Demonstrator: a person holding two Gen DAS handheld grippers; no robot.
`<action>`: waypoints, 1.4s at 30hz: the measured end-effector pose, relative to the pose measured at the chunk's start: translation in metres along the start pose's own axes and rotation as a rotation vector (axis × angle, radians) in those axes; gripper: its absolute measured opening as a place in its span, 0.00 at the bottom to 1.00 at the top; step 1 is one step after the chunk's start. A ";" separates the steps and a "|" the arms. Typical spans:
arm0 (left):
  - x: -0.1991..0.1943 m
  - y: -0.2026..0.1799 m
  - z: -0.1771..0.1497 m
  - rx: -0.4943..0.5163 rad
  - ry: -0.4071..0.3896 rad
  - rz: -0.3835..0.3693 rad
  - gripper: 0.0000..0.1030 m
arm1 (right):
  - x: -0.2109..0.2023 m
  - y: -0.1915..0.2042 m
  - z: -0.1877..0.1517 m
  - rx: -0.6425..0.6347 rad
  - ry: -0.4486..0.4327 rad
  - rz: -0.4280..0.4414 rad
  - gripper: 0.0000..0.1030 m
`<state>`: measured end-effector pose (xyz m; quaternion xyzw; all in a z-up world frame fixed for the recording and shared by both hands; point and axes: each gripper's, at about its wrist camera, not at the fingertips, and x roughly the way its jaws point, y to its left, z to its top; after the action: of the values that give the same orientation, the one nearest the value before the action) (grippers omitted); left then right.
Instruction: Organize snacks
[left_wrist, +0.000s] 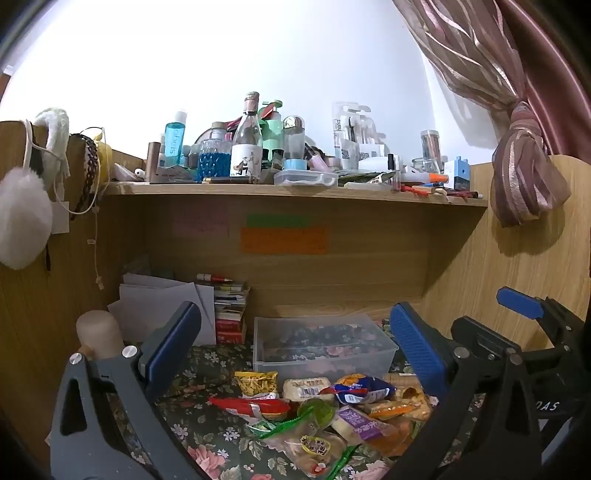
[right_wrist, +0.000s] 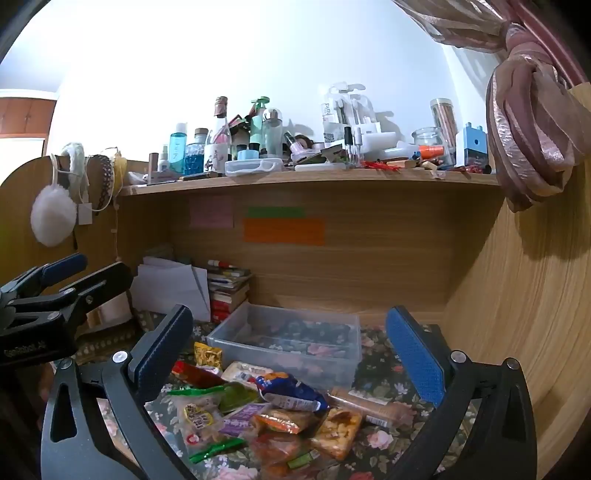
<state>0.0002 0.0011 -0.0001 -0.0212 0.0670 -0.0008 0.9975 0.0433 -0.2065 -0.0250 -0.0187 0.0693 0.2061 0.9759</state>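
Blue-padded left gripper (left_wrist: 295, 350) hovering with jaws spread wide, gripping nothing, above heap of colourful plastic snack packets (left_wrist: 317, 410) lying on floral tablecloth (left_wrist: 207, 428), just before clear empty plastic bin (left_wrist: 321, 343).

From right wrist: blue-padded right gripper (right_wrist: 291, 354) likewise gaping, empty, over same heap (right_wrist: 266, 410); bin (right_wrist: 291, 343) sitting just behind.

Snack pile (left_wrist: 325, 413) of loose packets heaped on floral tabletop (left_wrist: 207, 435), overlapping: yellow bag, red packet, blue-orange bag, purple bar, clear bags with green seals. Clear plastic bin (left_wrist: 321, 343) just behind pile, upright, lidless, nothing inside.
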 end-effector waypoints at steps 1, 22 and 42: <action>0.000 0.001 0.000 -0.003 0.002 -0.001 1.00 | 0.000 0.000 0.000 0.002 0.000 0.001 1.00; 0.010 -0.002 -0.010 -0.005 0.012 0.002 1.00 | -0.002 0.001 -0.001 0.015 0.009 -0.002 1.00; 0.009 -0.002 -0.011 -0.011 0.015 0.001 1.00 | 0.003 0.001 -0.001 0.017 0.007 -0.026 1.00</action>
<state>0.0073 -0.0015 -0.0119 -0.0265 0.0746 -0.0002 0.9969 0.0451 -0.2043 -0.0265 -0.0121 0.0740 0.1926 0.9784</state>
